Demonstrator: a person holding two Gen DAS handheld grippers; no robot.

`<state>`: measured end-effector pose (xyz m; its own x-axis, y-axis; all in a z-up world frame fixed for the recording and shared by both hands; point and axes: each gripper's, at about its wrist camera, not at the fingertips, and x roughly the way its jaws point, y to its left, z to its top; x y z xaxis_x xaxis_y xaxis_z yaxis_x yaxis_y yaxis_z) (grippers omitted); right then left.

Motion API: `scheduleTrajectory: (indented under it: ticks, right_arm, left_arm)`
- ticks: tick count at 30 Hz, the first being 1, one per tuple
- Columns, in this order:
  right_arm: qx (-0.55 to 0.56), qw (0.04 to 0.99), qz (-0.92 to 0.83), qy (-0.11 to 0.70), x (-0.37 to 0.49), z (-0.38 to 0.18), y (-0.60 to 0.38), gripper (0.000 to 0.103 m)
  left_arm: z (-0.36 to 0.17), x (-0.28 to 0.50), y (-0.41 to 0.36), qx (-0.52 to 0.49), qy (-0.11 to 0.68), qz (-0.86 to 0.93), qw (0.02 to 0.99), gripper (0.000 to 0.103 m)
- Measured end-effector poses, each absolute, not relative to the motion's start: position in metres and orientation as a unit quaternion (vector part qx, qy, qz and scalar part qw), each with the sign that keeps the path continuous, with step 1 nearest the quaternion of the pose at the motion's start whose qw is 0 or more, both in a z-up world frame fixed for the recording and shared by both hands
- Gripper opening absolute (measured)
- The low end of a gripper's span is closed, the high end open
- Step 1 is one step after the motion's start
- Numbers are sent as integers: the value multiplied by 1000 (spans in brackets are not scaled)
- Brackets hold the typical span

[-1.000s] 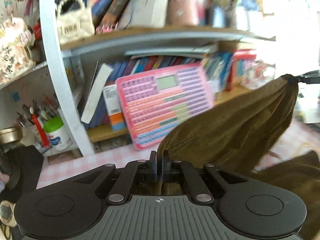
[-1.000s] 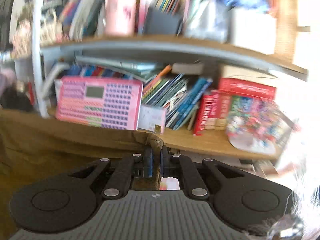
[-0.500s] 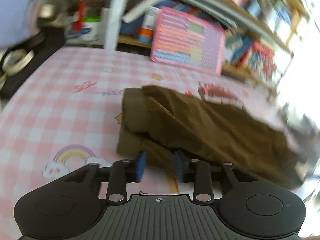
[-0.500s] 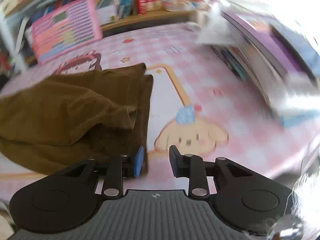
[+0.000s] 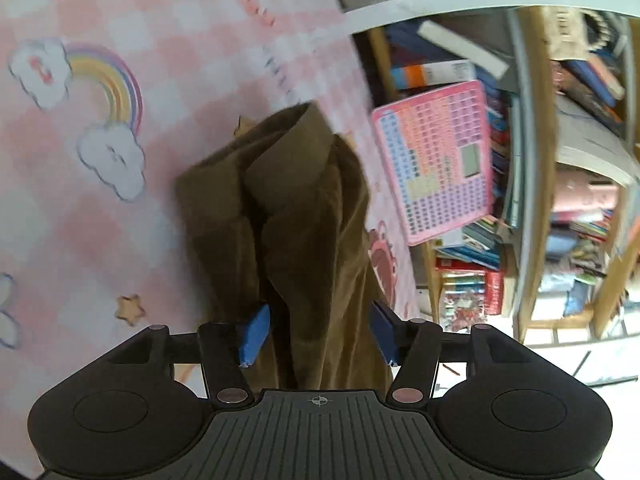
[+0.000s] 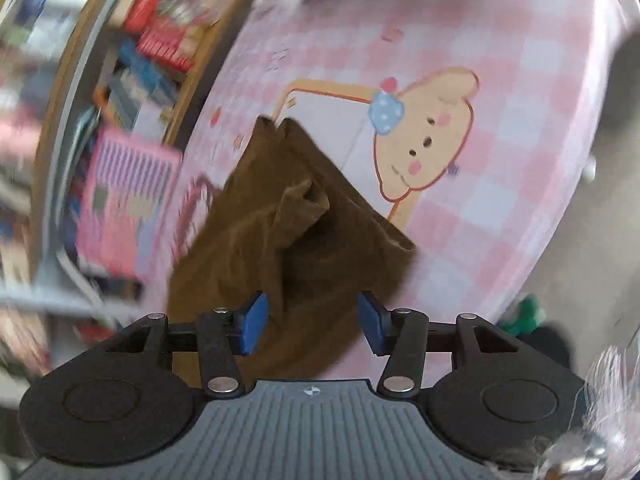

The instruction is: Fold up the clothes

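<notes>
Lying in a loose, rumpled fold on the pink checked table [image 5: 100, 208], the brown garment [image 5: 304, 240] runs lengthwise away from both cameras. In the left wrist view the left hand-held gripper [image 5: 318, 336] has its blue pads [image 5: 254, 334] spread wide, one on each side of the near end of the cloth, not pinching it. In the right wrist view the right hand-held gripper [image 6: 312, 328] is likewise spread apart, straddling the opposite end of the same garment [image 6: 288, 224], beside a printed cartoon dog [image 6: 424, 136]. A pink toy keyboard [image 5: 436, 160] leans against the bookshelf [image 5: 560, 200] at the table's far edge, near the garment
</notes>
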<state>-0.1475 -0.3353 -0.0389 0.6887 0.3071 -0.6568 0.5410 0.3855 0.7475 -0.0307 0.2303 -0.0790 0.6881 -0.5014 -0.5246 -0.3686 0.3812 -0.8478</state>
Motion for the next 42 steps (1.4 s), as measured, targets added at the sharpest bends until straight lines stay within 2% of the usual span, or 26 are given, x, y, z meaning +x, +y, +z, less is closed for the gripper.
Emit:
scheduleTrajectory:
  ticks: [4,7,8,10,11,12,15,18,22,24,25,28,32,34,35,36,38,40,41,42]
  right_arm:
    - [593,712,-92,364,-138,-47,-336,50]
    - [611,696,-108,362,-130,-57,-339,50]
    - [621,686,-113,361,-128,-61,-341,50]
    - [636,674,-119,357,-123,-66,-343,50]
    - [640,671,-121,354,-120,-68,-345,50]
    - [640,673,-123,350,-117,-68,-346,47]
    - [641,679,-122,337,-106,-67,-348,12]
    - [614,714,-91,325,-84,-42,-347,10]
    - [557,800,-15,224,-73,50,-355,9]
    - [522,834,8,181,-84,90,-359,9]
    - [512,838,0,189,-94,92,-360,9]
    - [488,829,-51,267,-120,59,-359,9]
    - [457,785,-130,398,-128,-21,-351,9]
    - [444,790,-132,402,-128,-23,-347,12]
    - [437,793,-132,404,-128,-24,-345,14]
    - [430,795,-133,406,-129,-25,-343,18]
    - [416,800,-135,410,-129,-27,-339,26]
    - [403,805,-136,414,-130,-29,-334,26]
    - [396,807,-137,416,-130,-30,-332,25]
    - [389,810,-137,418,-130,-31,-330,18]
  left_arm:
    - [-89,-16,223,-588,394,-15,707,57]
    - [-97,-5,217,-612,394,7,686,49]
    - [-92,-4,216,-602,391,11,696,24]
    - [-67,-2,211,-534,372,1,759,8]
    - [-53,0,207,-492,361,-5,792,5]
    - [-40,2,202,-447,349,-12,823,4]
    - [-28,11,202,-427,345,-24,836,4]
    - [-23,20,206,-448,338,-40,827,3]
    - [9,14,208,-463,283,-116,832,3]
    - [7,6,213,-467,284,-125,828,3]
    - [-1,1,216,-465,296,-119,826,3]
    - [-47,-9,224,-472,355,-87,802,3]
    - [-91,-19,229,-484,403,-52,775,5]
    - [-89,-21,232,-491,394,-52,775,15]
    - [-87,-22,234,-495,388,-52,776,29]
    - [-86,-23,236,-499,382,-52,776,47]
    - [-80,-23,241,-509,365,-53,778,57]
    - [-76,-21,246,-522,349,-50,777,60]
    - [-77,-20,247,-533,346,-41,771,57]
    - [-81,-17,249,-548,346,-25,761,49]
